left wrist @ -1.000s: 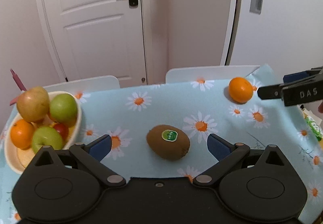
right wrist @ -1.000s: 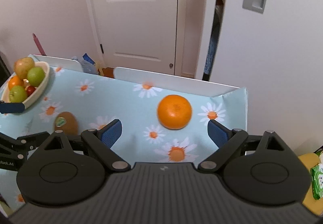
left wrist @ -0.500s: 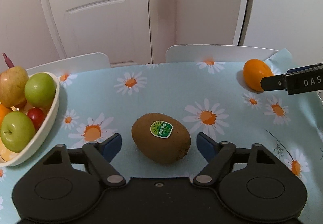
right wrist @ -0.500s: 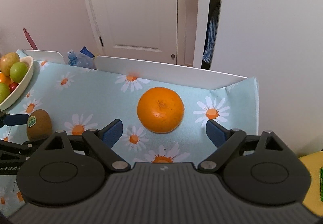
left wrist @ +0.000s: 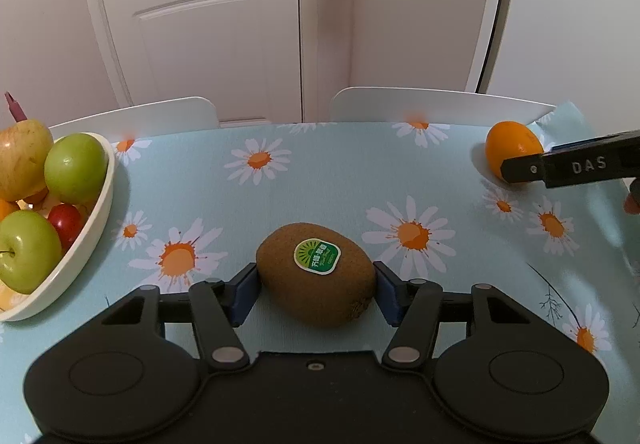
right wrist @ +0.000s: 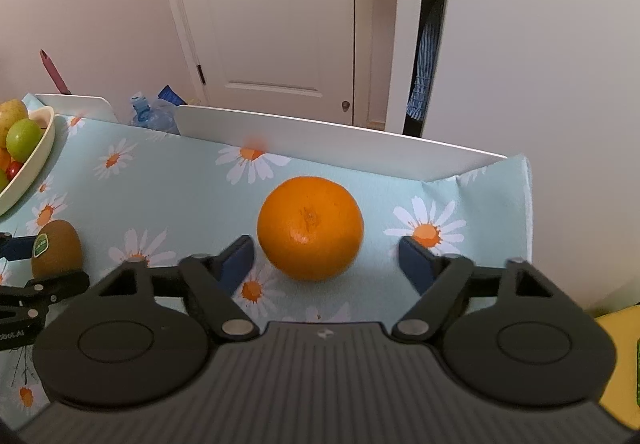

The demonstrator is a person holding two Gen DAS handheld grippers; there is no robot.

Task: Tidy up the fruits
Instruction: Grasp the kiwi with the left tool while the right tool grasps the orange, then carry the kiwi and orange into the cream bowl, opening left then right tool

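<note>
L gripper (left wrist: pixel 316 286): jaws closing, blue pads touching both ends of the kiwi (left wrist: pixel 316 272), which sits on the counter (left wrist: pixel 340 172) w/ its green sticker up. R gripper (right wrist: pixel 326 260): jaws closing around the orange (right wrist: pixel 310 228), not yet gripping; left pad just beside it, right pad w/ a clear gap. Orange rests near the far right counter corner. Bowl (left wrist: pixel 94 232) at left edge holds green apples, a yellowish apple, small red fruit. White chair backs, then door (left wrist: pixel 200 16) behind.
</note>
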